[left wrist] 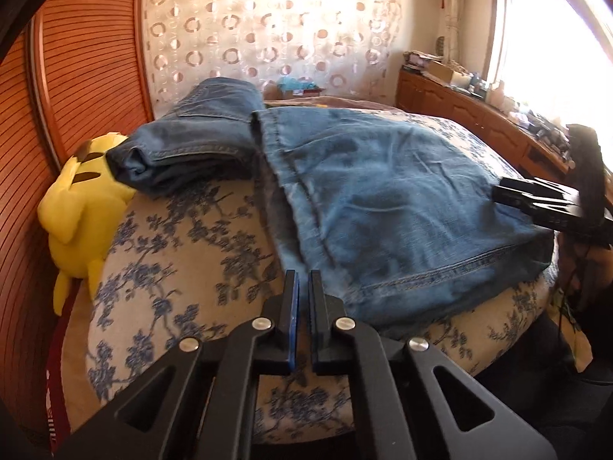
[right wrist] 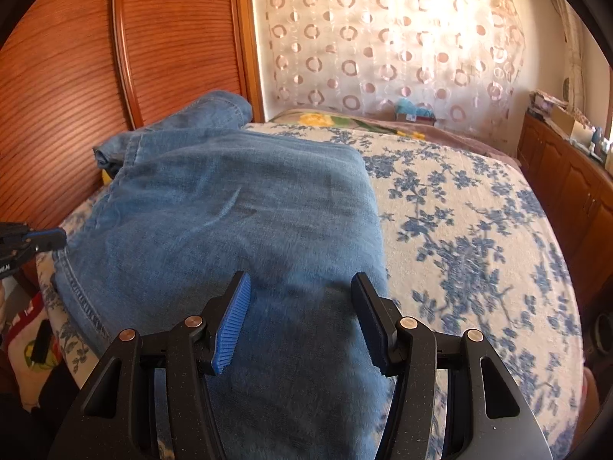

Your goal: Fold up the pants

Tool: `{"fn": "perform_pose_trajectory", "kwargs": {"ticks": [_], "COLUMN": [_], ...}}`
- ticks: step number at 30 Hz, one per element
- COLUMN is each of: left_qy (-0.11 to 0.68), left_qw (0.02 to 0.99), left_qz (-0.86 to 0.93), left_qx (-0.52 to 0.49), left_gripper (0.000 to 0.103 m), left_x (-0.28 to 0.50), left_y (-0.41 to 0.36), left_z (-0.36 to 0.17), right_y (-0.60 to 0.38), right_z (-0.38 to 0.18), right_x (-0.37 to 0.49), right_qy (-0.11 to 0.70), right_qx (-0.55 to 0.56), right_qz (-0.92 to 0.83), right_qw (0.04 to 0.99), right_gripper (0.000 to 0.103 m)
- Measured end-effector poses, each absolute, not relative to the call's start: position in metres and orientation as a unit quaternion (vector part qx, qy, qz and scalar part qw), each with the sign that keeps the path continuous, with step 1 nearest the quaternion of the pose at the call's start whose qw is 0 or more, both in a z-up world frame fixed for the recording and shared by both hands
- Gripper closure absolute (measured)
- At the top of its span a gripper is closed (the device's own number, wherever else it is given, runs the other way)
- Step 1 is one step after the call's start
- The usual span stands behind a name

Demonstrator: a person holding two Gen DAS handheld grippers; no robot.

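Lying folded over on the flowered bedspread [right wrist: 479,230], the blue jeans [left wrist: 383,199] look partway done: the broad upper layer spreads ahead of both tongs, while a darker leg end [left wrist: 184,149] sticks out at the far left toward the yellow plush toy [left wrist: 80,207], so at least one more fold seems left. The denim is faded, softly creased, with a stitched hem nearest the left gripper [left wrist: 302,280], whose jaws are together on nothing, just beside that hem. The right gripper [right wrist: 300,287] stands apart, straddling the cloth's near edge without pinching it.
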State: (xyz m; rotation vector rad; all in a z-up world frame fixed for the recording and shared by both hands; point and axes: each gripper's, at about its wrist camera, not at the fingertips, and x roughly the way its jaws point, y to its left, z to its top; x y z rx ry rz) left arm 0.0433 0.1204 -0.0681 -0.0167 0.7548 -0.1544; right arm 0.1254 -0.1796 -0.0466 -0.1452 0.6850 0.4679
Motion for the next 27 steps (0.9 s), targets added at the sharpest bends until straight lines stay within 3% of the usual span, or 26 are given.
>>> {"fn": "perform_pose_trajectory", "kwargs": {"ticks": [4, 9, 11, 15, 16, 27], "left_qy": [0.362, 0.352, 0.345, 0.334, 0.332, 0.341], "left_qw": [0.929, 0.933, 0.935, 0.938, 0.939, 0.936], "left_qz": [-0.072, -0.074, -0.078, -0.088, -0.087, -0.085], "left_qx": [-0.015, -0.021, -0.023, -0.021, -0.019, 0.0], "left_gripper": [0.101, 0.085, 0.068, 0.048, 0.038, 0.036], "left_x": [0.039, 0.037, 0.038, 0.04, 0.04, 0.054], "left_y": [0.127, 0.126, 0.124, 0.116, 0.116, 0.094], "left_z": [-0.066, -0.061, -0.058, -0.051, -0.05, -0.05], "right_y": [-0.191, -0.213, -0.219, -0.221, -0.221, -0.221], "right_z": [-0.041, -0.043, -0.045, -0.045, -0.046, -0.063], "right_x": [0.111, 0.096, 0.091, 0.078, 0.076, 0.065], "right_qy": [0.345, 0.37, 0.383, 0.387, 0.389, 0.395], "right_qx": [-0.077, -0.06, -0.049, -0.047, -0.046, -0.047], "right_qz": [0.224, 0.223, 0.227, 0.233, 0.233, 0.225], "right_qw": [0.908, 0.9, 0.894, 0.891, 0.89, 0.89], "right_gripper": [0.047, 0.048, 0.052, 0.059, 0.06, 0.068]}}
